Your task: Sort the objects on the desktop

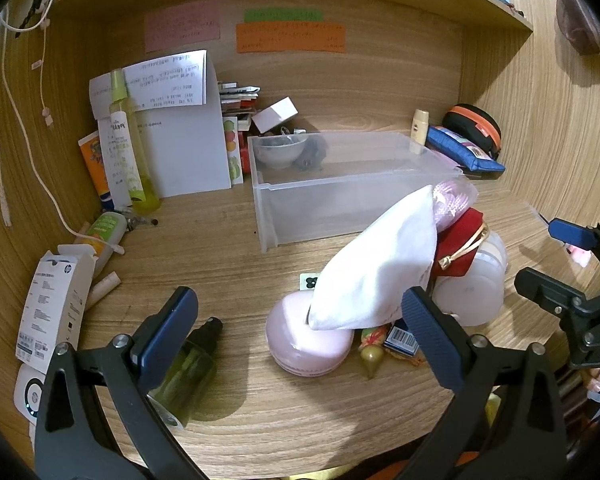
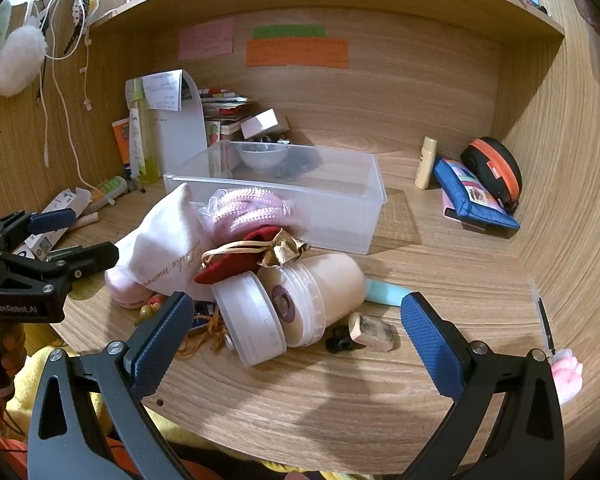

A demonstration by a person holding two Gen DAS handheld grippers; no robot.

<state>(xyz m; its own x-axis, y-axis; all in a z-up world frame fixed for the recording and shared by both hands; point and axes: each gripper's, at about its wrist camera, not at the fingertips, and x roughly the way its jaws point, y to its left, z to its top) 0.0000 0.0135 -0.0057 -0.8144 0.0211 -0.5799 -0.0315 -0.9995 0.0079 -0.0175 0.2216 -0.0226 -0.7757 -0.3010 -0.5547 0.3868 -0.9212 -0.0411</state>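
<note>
A clear plastic bin (image 1: 340, 204) (image 2: 340, 208) stands on the wooden desk, holding a white bowl (image 1: 278, 150) (image 2: 262, 158). In front of it lies a pile: a white cloth pouch (image 1: 376, 268) (image 2: 160, 240), pink knit rope (image 2: 248, 208), a red pouch (image 1: 460, 240) (image 2: 236, 264), a pink round case (image 1: 304, 340) and white jars (image 2: 256, 320) (image 1: 476, 292). My left gripper (image 1: 300, 332) is open just before the pink case. My right gripper (image 2: 296, 332) is open just before the white jars. A green dropper bottle (image 1: 188, 368) lies by the left finger.
At the back left stand a spray bottle (image 1: 130, 148), tubes and papers. A blue pouch (image 2: 472, 196) and a black-orange case (image 2: 496, 168) sit at the back right, by a small beige bottle (image 2: 426, 162). A white box (image 1: 56, 308) lies at the left. A small vial (image 2: 368, 334) lies near the jars.
</note>
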